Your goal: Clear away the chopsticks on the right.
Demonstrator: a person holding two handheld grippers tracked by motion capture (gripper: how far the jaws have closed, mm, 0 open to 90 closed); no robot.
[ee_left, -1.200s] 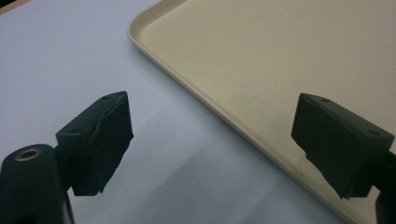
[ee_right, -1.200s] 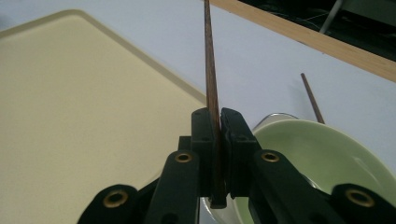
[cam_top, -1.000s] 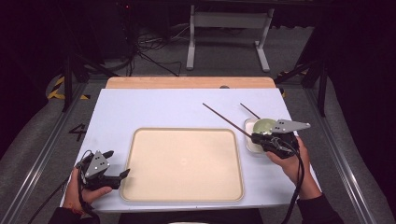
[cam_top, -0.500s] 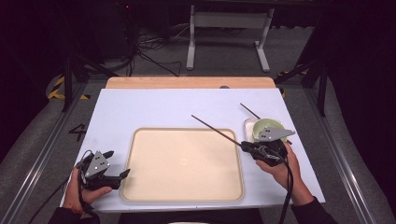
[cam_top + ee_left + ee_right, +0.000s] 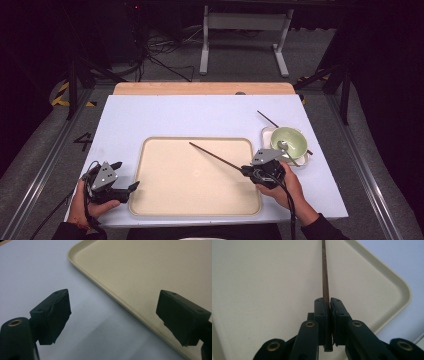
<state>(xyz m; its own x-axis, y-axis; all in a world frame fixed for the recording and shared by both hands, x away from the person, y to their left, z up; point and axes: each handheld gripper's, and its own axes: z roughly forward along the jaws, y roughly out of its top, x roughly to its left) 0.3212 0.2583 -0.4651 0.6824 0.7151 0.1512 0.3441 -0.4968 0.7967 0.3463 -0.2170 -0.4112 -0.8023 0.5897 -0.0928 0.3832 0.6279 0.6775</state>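
Observation:
My right gripper (image 5: 246, 171) is shut on the thick end of a dark brown chopstick (image 5: 215, 157), which slants up and left over the beige tray (image 5: 165, 200). In the right gripper view the chopstick (image 5: 325, 272) runs straight ahead from the closed jaws of the right gripper (image 5: 328, 302) above the tray (image 5: 262, 290). A second chopstick (image 5: 267, 119) lies on the table behind a green bowl (image 5: 292, 137). My left gripper (image 5: 127, 189) is open at the tray's left rim, with nothing between its pads (image 5: 56, 312); the tray's rim (image 5: 105, 292) passes between the jaws.
The bowl sits on a white square dish (image 5: 266, 134) right of the tray, with a metal spoon (image 5: 286, 149) in it. The white tabletop (image 5: 200, 115) ends at a wooden strip (image 5: 200, 88) at the back. Stands and cables sit on the floor beyond.
My right gripper has carried the chopstick left and toward me, from beside the bowl to over the tray's right half. The left gripper has stayed put.

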